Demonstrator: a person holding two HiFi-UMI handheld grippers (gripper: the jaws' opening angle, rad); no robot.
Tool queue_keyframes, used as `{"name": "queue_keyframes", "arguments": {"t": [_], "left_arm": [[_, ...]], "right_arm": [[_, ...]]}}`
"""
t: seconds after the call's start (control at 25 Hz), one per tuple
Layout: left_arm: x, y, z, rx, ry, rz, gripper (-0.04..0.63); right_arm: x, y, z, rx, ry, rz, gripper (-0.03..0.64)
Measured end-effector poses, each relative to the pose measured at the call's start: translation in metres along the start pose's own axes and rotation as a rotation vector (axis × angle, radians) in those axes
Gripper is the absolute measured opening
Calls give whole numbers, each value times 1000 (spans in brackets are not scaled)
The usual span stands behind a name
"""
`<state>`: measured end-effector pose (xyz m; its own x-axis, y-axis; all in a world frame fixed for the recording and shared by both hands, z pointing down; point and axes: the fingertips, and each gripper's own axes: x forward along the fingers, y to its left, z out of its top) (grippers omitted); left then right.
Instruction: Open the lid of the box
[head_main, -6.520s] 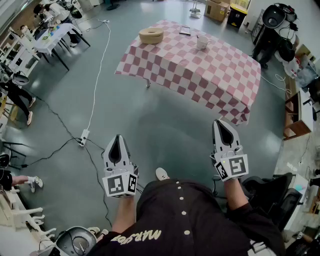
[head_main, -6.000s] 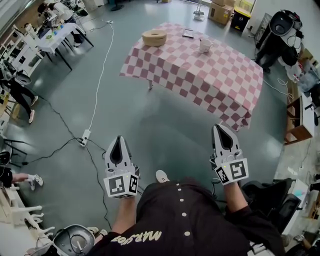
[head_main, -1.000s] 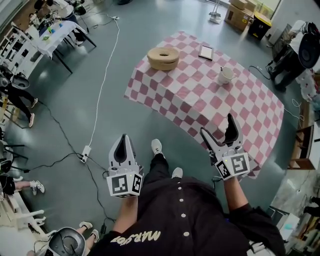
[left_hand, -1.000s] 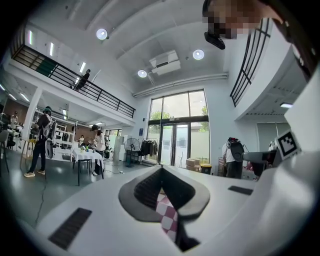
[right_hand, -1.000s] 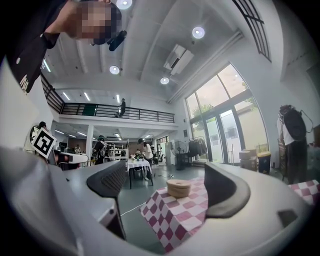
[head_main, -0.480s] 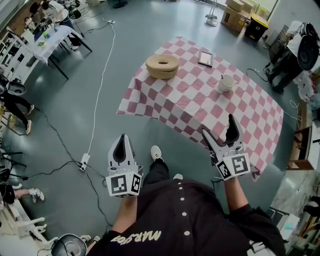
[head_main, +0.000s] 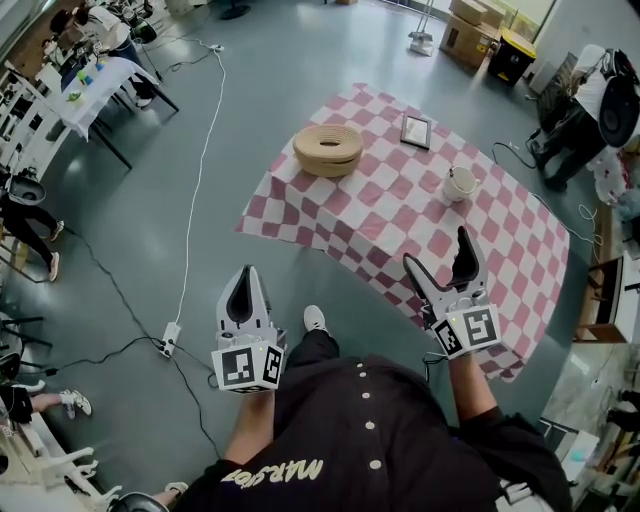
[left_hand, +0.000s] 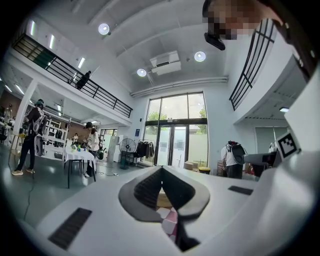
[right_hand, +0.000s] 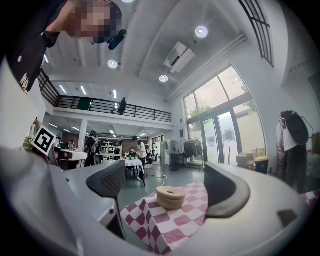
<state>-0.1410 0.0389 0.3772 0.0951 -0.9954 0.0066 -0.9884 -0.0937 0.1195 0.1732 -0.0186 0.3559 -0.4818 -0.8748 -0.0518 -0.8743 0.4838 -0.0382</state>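
Note:
A round tan box (head_main: 328, 150) with a sunken middle sits near the far left corner of a table under a pink checkered cloth (head_main: 400, 215). In the right gripper view the box (right_hand: 170, 196) shows between the jaws, well ahead. My right gripper (head_main: 445, 262) is open and empty, hovering over the table's near edge. My left gripper (head_main: 243, 272) is shut and empty, over the floor left of the table. In the left gripper view its shut jaws (left_hand: 161, 171) hide most of the box (left_hand: 162, 199).
A white cup (head_main: 460, 184) and a small dark framed item (head_main: 415, 130) also sit on the cloth. A power strip and cable (head_main: 170, 335) lie on the floor at left. A white table with people (head_main: 90, 85) stands at far left, cardboard boxes (head_main: 470, 20) at the back.
The person has walked up to the table, which now lies much nearer. The right gripper, shut six seconds ago, stands open and has come over the table's near edge. The left stays shut.

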Motion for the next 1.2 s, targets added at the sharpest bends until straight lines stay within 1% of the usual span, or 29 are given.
{"name": "queue_keyframes", "arguments": {"t": [0.64, 0.8, 1.2], "left_arm": [[100, 46, 9, -18, 21, -48, 9], [123, 59, 10, -21, 16, -57, 9], [167, 89, 9, -23, 36, -82, 9]], "right_arm": [[99, -11, 2, -1, 11, -44, 479], [124, -12, 1, -5, 14, -57, 478], [175, -8, -5, -5, 24, -75, 479]]}}
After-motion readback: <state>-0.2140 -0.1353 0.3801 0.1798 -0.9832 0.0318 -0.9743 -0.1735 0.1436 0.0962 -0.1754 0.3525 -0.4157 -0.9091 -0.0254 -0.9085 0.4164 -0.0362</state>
